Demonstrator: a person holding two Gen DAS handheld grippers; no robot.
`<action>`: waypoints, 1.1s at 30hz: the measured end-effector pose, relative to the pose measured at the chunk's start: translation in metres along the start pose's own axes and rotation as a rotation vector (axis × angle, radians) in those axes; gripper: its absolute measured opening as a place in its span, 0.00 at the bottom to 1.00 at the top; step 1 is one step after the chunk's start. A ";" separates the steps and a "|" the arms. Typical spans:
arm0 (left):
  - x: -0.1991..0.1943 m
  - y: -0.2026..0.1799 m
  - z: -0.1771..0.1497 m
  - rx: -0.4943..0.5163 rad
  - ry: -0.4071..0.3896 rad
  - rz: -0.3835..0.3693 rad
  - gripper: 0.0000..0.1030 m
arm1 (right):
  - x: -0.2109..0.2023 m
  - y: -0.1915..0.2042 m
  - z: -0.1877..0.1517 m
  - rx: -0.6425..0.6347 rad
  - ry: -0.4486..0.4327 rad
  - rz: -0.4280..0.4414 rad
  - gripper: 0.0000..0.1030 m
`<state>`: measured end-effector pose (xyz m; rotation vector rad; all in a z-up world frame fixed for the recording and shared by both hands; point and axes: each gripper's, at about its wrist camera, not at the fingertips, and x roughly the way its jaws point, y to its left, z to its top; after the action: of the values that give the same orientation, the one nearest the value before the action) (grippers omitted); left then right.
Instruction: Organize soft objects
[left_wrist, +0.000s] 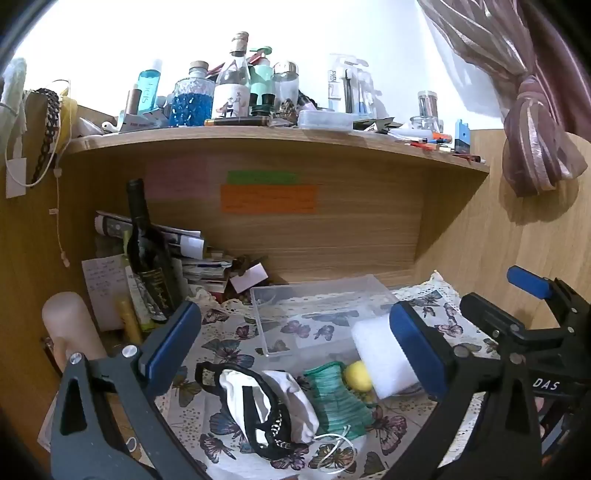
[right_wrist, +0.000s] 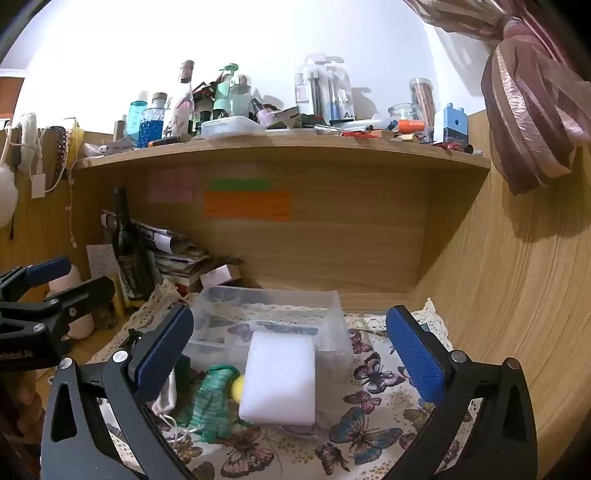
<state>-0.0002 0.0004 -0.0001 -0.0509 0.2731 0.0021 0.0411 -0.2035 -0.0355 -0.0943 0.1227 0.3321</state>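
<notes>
On the butterfly cloth lie a white foam sponge block (right_wrist: 279, 380), a green mesh pouch (left_wrist: 338, 398), a small yellow ball (left_wrist: 357, 374) and a white cloth bag with black trim (left_wrist: 266, 406). A clear plastic box (right_wrist: 273, 317) stands empty behind them. My left gripper (left_wrist: 295, 343) is open above the white bag and pouch. My right gripper (right_wrist: 291, 354) is open and empty, its jaws either side of the sponge, above it. The sponge (left_wrist: 380, 354), the pouch (right_wrist: 210, 398) and the ball (right_wrist: 238, 387) show in both views. The right gripper also shows at the right of the left wrist view (left_wrist: 535, 306).
A dark wine bottle (left_wrist: 147, 254) and stacked papers (left_wrist: 192, 254) stand at the left back of the desk. A shelf (right_wrist: 280, 151) crowded with bottles hangs above. A wooden side wall (right_wrist: 517, 295) closes the right. A pink curtain (right_wrist: 532, 110) hangs top right.
</notes>
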 end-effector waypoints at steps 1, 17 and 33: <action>0.000 0.000 0.000 -0.004 -0.004 0.003 1.00 | 0.001 0.000 0.000 0.001 0.006 0.000 1.00; -0.003 -0.001 0.002 0.011 -0.016 -0.010 1.00 | -0.001 -0.002 0.001 0.004 0.019 0.003 1.00; -0.004 -0.003 0.002 0.021 -0.026 -0.028 1.00 | -0.001 -0.003 0.000 0.023 0.013 0.008 1.00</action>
<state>-0.0029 -0.0024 0.0034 -0.0342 0.2462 -0.0282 0.0412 -0.2064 -0.0355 -0.0731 0.1397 0.3380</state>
